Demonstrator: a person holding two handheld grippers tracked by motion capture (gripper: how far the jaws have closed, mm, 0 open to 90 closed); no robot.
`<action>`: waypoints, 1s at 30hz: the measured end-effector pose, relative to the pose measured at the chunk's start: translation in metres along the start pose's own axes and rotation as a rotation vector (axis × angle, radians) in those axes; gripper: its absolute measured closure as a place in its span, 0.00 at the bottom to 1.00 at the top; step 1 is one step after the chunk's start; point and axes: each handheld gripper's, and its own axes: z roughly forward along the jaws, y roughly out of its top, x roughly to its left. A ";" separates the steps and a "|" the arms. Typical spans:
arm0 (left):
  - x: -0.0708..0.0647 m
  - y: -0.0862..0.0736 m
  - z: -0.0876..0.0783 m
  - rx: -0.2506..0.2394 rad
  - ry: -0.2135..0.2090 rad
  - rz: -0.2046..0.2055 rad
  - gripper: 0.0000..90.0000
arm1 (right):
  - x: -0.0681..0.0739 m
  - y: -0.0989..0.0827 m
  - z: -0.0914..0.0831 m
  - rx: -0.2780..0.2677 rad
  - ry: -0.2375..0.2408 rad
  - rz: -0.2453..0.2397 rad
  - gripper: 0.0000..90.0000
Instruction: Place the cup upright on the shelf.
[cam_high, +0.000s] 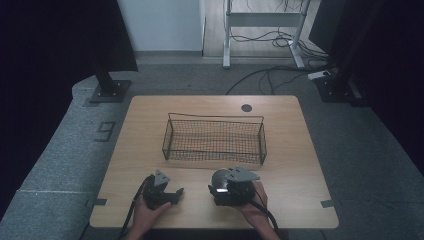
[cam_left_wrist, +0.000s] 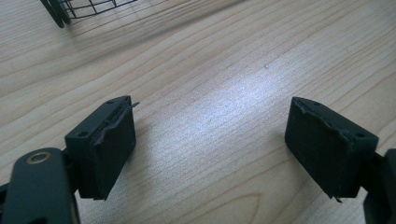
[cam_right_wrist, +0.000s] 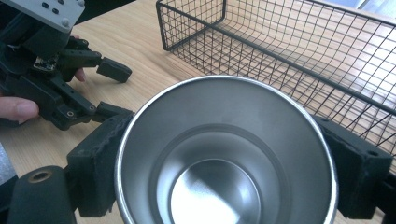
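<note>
- Grey carpet and trailing cables surround a pale wooden desk (cam_high: 280, 165), which carries an empty black wire basket (cam_high: 214, 140) near its middle.
- Right gripper (cam_right_wrist: 224, 154): its fingers (cam_right_wrist: 100, 161) are closed on the sides of a stainless steel cup (cam_right_wrist: 224, 158), mouth toward the camera and empty inside, held just in front of the basket's near wall.
- Left gripper (cam_left_wrist: 210, 144): fingers (cam_left_wrist: 105, 144) spread wide with nothing between them, low over bare wood at the desk's near left.
- Likely step, as a judgement: placing the cup in the basket. To do it well, lift clear of the near rim, keep the cup level, lower it to the mesh floor and only then release.
</note>
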 end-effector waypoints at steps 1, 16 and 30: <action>0.000 0.000 0.000 0.000 0.000 0.000 0.18 | -0.001 0.001 -0.001 -0.001 -0.001 0.002 0.15; 0.000 0.000 0.000 0.000 0.000 0.000 0.18 | -0.011 0.012 -0.005 -0.018 -0.021 0.012 0.15; 0.000 0.000 0.000 -0.001 0.000 -0.001 0.18 | -0.020 0.027 -0.009 -0.035 -0.026 0.021 0.15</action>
